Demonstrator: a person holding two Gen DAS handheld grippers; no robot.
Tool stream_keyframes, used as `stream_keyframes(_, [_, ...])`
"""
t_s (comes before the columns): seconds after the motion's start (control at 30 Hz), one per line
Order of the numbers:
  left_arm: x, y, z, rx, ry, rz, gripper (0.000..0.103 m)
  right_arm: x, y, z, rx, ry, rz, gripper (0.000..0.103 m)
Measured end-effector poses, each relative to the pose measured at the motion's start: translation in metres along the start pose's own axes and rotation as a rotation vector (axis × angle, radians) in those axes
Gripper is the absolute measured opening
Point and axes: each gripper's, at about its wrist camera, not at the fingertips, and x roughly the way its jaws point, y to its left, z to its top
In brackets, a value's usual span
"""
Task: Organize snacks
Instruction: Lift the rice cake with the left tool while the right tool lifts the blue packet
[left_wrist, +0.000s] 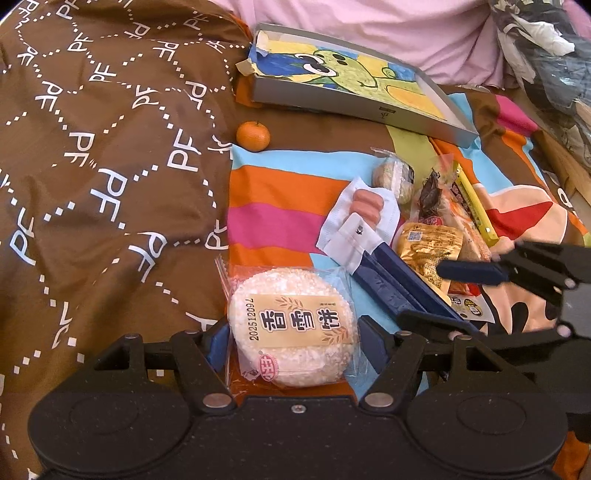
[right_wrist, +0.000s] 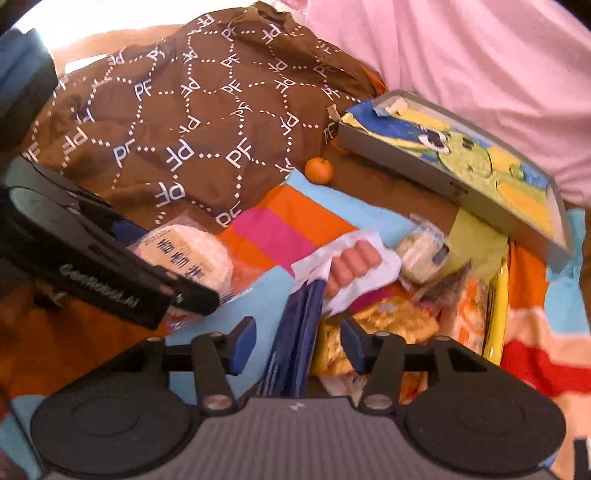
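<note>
White-sugared in its clear wrapper, the round rice cracker (left_wrist: 293, 326) sat between your left gripper (left_wrist: 291, 349) fingers, which looked closed on its edges. Your right gripper (right_wrist: 297, 349) stood wide, straddling the blue-and-white sausage pack (right_wrist: 314, 284) without gripping it. Ahead of it lay the other snacks (right_wrist: 424, 254), and beyond them the grey box (right_wrist: 399, 162) and orange (right_wrist: 318, 170).

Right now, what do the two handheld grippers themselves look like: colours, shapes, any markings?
Both are matte black linkage grippers with two round disc housings, silver pivot pins and dark blue finger pads. The left gripper has a speckled black body; seen in the right wrist view, its side carries pale lettering. The right gripper has a grey ribbed centre plate. No hands, sleeves or cables show.
</note>
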Motion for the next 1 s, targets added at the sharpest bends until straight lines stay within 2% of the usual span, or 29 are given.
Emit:
stream_keyframes(0.17, [-0.001, 0.000, -0.001, -0.002, 0.000, 0.000, 0.071, -0.022, 0.002, -0.017, 0.060, 0.013, 0.002, 0.053])
stream_keyframes(0.27, [-0.001, 0.000, -0.001, 0.002, 0.001, 0.002, 0.072, -0.027, 0.003, -0.024, 0.087, 0.036, 0.030, 0.048])
stream_keyframes(0.3, [-0.002, -0.001, -0.001, 0.003, 0.001, 0.004, 0.072, -0.026, 0.003, -0.025, 0.091, 0.044, 0.040, 0.044])
stream_keyframes(0.33, [-0.002, -0.001, -0.001, 0.004, 0.001, 0.005, 0.071, -0.024, 0.003, -0.025, 0.099, 0.052, 0.047, 0.035])
stream_keyframes(0.43, [-0.002, -0.001, -0.001, -0.002, 0.001, 0.006, 0.072, -0.021, 0.004, -0.022, 0.129, 0.049, 0.083, 0.025])
stream_keyframes(0.53, [-0.004, 0.000, -0.002, -0.006, -0.002, 0.010, 0.072, -0.017, 0.008, -0.015, 0.109, 0.021, 0.094, 0.024])
stream_keyframes(0.63, [-0.005, 0.001, -0.001, -0.011, -0.004, 0.012, 0.071, -0.004, 0.011, -0.008, 0.095, 0.029, 0.096, 0.026])
stream_keyframes(0.87, [-0.005, 0.004, 0.000, -0.019, -0.004, 0.008, 0.071, 0.025, 0.010, -0.002, 0.115, 0.074, 0.038, 0.032])
stream_keyframes(0.97, [-0.005, 0.004, 0.000, -0.020, -0.005, 0.008, 0.071, 0.023, 0.010, -0.002, 0.117, 0.058, 0.017, 0.020])
stream_keyframes(1.0, [-0.005, 0.004, -0.001, -0.022, -0.005, 0.009, 0.071, 0.022, 0.010, -0.003, 0.107, 0.056, 0.002, 0.012])
